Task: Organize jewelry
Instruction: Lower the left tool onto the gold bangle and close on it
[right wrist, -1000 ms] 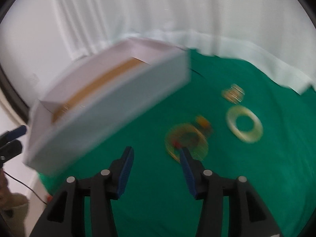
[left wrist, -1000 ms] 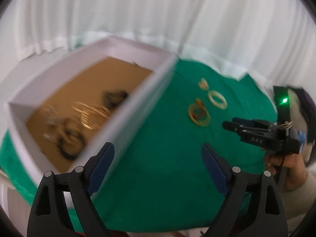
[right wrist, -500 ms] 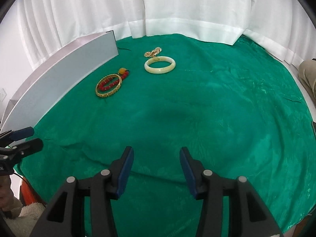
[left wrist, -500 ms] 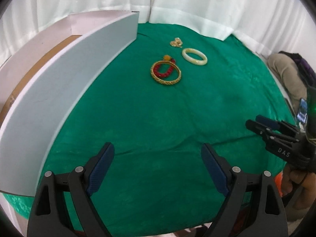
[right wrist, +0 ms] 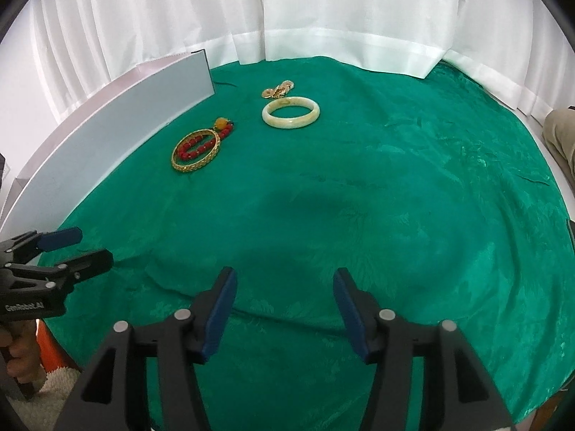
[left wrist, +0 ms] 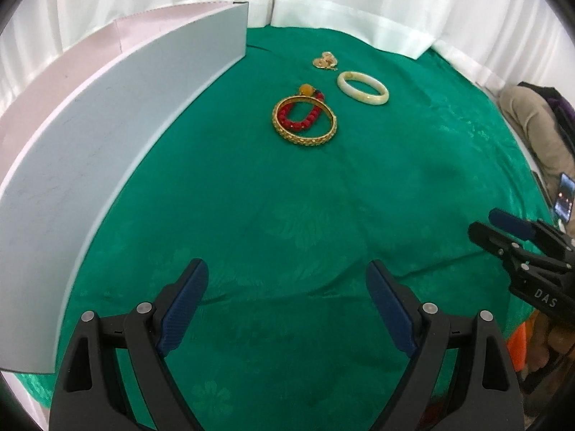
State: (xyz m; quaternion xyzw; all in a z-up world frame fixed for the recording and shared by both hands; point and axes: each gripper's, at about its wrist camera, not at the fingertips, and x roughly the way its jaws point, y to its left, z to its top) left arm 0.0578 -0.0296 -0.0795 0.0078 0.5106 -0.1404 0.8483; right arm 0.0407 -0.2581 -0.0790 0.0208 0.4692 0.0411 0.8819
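Observation:
On the green cloth lie a gold bangle [left wrist: 304, 133] [right wrist: 196, 155] with a red bead bracelet [left wrist: 301, 116] [right wrist: 196, 146] inside it, a pale jade bangle [left wrist: 363, 87] [right wrist: 291, 112], and small gold pieces [left wrist: 325, 60] [right wrist: 278, 89] behind it. A white box [left wrist: 118, 118] [right wrist: 107, 133] stands at the left; its inside is hidden. My left gripper [left wrist: 287, 287] [right wrist: 68, 248] is open and empty near the front left. My right gripper [right wrist: 284, 298] [left wrist: 492, 222] is open and empty near the front right. Both are well short of the jewelry.
White curtains [right wrist: 287, 18] hang behind the table. The green cloth [right wrist: 395, 197] covers the table to its round edge. A person's leg and a phone [left wrist: 566, 195] are at the far right.
Both grippers have pulled back and away from the box; a second ago they were close to it and its jewelry-filled inside showed. Now the views are steady and wider.

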